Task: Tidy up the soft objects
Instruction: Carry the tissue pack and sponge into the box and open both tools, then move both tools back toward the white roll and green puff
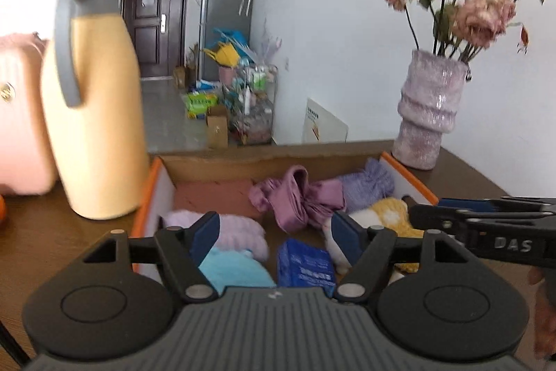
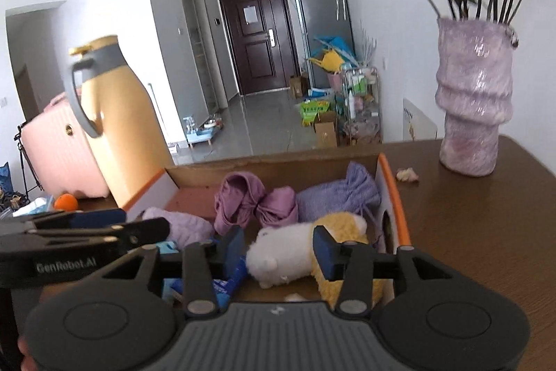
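**Both grippers hover over the open box of soft things**

An open cardboard box (image 1: 158,183) with orange edges stands on the brown wooden surface (image 2: 479,232). The soft things lie inside it. At the far side there is a mauve crumpled cloth (image 1: 299,197), and to the right of it a lilac knitted pouch (image 1: 368,185) leans against the right wall of the box. In front of the pouch lies a white and yellow plush toy (image 2: 295,252). At the left side of the box there is a pale lilac fluffy item (image 1: 239,228), and a light blue soft item (image 1: 232,266) lies just in front of it, touching it. Between the light blue item and the plush toy lies a blue packet (image 1: 305,265) with print on it.

The left gripper (image 1: 276,235) is above the near part of the box. Its fingers are released and spread apart, and nothing is between them. The right gripper (image 2: 278,249) is above the plush toy. Its fingers are also released; the head of the toy shows in the gap between them, but the pads do not press on it.

A yellow thermos jug (image 1: 100,113) with a grey handle stands just left of the box. A pale purple vase (image 2: 474,99) with dried pink flowers (image 1: 479,13) stands on the surface to the right of the box.
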Action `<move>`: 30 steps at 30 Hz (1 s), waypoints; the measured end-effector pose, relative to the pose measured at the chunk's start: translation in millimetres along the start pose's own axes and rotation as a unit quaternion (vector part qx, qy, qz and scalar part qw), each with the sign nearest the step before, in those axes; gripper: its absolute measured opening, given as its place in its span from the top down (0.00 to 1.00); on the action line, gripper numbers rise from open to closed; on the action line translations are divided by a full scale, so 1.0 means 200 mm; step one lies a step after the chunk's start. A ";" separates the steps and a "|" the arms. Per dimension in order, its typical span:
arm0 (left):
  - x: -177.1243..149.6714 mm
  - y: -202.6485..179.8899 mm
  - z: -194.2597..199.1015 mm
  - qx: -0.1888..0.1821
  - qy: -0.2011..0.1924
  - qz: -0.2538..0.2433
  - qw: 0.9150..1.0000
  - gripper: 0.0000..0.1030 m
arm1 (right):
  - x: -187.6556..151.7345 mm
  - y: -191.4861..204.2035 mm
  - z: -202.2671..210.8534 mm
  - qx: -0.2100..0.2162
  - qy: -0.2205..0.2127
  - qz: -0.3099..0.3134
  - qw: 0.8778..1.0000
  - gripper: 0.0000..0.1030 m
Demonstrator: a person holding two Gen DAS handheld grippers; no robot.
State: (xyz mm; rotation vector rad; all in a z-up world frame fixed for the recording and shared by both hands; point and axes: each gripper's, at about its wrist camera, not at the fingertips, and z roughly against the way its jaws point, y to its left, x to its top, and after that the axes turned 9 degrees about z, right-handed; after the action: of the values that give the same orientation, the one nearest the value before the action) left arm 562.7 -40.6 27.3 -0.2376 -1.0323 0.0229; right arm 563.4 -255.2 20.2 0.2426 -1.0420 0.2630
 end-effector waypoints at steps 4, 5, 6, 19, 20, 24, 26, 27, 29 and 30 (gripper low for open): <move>0.03 0.03 0.19 0.007 -0.023 -0.011 1.000 0.22 | 0.04 0.04 0.19 -0.014 -0.020 0.018 1.000 0.47; 0.02 0.04 0.24 0.011 -0.029 -0.016 0.999 0.22 | 0.04 0.06 0.25 -0.017 -0.026 0.025 0.999 0.46; 0.00 0.05 0.30 0.011 -0.033 -0.023 0.999 0.22 | 0.04 0.07 0.30 -0.018 -0.030 0.030 0.999 0.45; -0.45 0.09 1.18 0.017 -0.105 -0.037 0.994 0.12 | -0.35 0.40 1.05 -0.030 -0.096 0.063 0.993 0.27; -0.50 0.09 1.25 0.016 -0.110 -0.034 0.993 0.12 | -0.40 0.43 1.10 -0.033 -0.099 0.066 0.992 0.27; -0.69 0.07 1.41 0.015 -0.107 -0.026 0.994 0.11 | -0.59 0.53 1.27 -0.025 -0.105 0.047 0.993 0.25; -0.78 0.05 1.47 0.005 -0.098 -0.025 0.995 0.12 | -0.70 0.56 1.33 -0.019 -0.101 0.030 0.994 0.25; -0.82 0.03 1.50 -0.001 -0.092 -0.029 0.995 0.12 | -0.73 0.57 1.35 -0.015 -0.097 0.027 0.995 0.25; -0.86 0.02 1.53 -0.003 -0.088 -0.040 0.995 0.11 | -0.78 0.58 1.37 -0.020 -0.087 0.028 0.996 0.25; -0.87 0.01 1.55 -0.001 -0.090 -0.043 0.995 0.11 | -0.79 0.59 1.38 -0.026 -0.085 0.030 0.996 0.25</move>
State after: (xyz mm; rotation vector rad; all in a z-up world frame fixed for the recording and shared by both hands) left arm 209.4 -3.5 29.9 -0.1953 -1.2215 -0.0356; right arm 223.9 -248.4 23.5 0.1893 -1.2243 0.2734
